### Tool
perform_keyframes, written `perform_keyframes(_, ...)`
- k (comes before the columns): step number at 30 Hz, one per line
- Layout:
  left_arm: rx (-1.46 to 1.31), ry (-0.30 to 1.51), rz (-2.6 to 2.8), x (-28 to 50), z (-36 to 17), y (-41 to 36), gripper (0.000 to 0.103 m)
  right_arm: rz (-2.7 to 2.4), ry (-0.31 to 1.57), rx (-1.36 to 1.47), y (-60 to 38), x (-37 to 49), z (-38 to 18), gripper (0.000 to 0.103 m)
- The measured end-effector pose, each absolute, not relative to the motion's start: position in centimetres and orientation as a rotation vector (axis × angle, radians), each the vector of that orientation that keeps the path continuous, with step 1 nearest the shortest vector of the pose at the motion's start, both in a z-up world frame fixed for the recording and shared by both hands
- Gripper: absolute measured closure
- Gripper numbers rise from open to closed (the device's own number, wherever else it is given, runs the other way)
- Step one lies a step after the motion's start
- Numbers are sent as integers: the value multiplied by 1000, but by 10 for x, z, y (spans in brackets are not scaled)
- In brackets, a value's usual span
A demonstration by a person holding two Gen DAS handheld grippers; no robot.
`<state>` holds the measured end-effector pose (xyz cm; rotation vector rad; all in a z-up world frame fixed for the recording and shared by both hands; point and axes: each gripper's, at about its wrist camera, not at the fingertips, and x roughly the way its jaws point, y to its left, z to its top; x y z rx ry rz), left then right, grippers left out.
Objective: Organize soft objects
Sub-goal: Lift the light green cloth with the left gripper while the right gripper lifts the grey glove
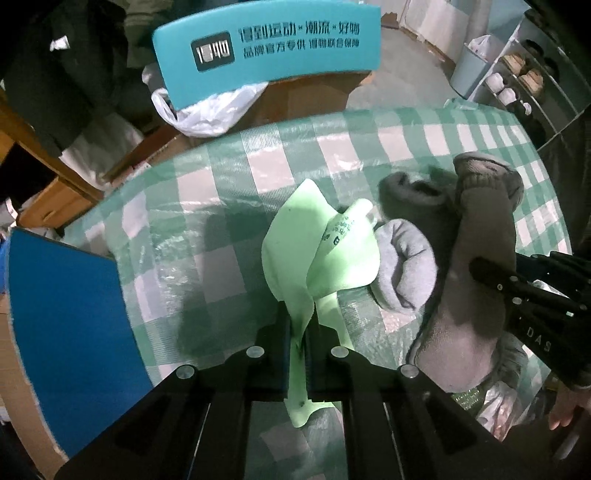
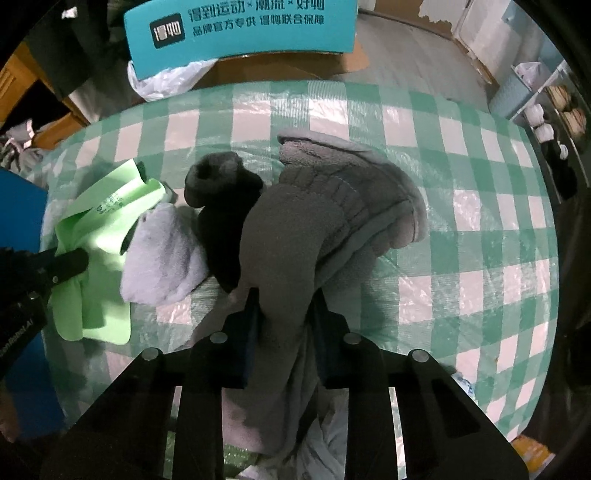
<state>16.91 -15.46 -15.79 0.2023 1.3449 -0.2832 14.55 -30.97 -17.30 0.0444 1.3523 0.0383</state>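
A light green cloth (image 1: 325, 254) hangs over the checked table, and my left gripper (image 1: 299, 332) is shut on its lower edge. The same green cloth (image 2: 99, 236) and the left gripper (image 2: 66, 266) show at the left of the right wrist view. A brown-grey fleece glove (image 2: 295, 236) lies in the middle, with my right gripper (image 2: 284, 306) shut on its cuff end. In the left wrist view the glove (image 1: 476, 280) sits at the right with the right gripper (image 1: 491, 277) on it. A light grey sock roll (image 2: 166, 258) and a dark grey sock roll (image 2: 221, 206) lie between cloth and glove.
The green-and-white checked tablecloth (image 2: 461, 221) covers the table. A teal printed box (image 2: 240, 33) with a white plastic bag (image 2: 166, 81) stands beyond the far edge. A blue board (image 1: 66, 317) is at the left. Shelves with shoes (image 1: 517, 81) stand at the far right.
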Motion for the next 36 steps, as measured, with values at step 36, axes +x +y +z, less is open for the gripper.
perform_keyframes(36,169,1155,-305,128,-64,-132,97,164,1043,174,-310,103,-48,81)
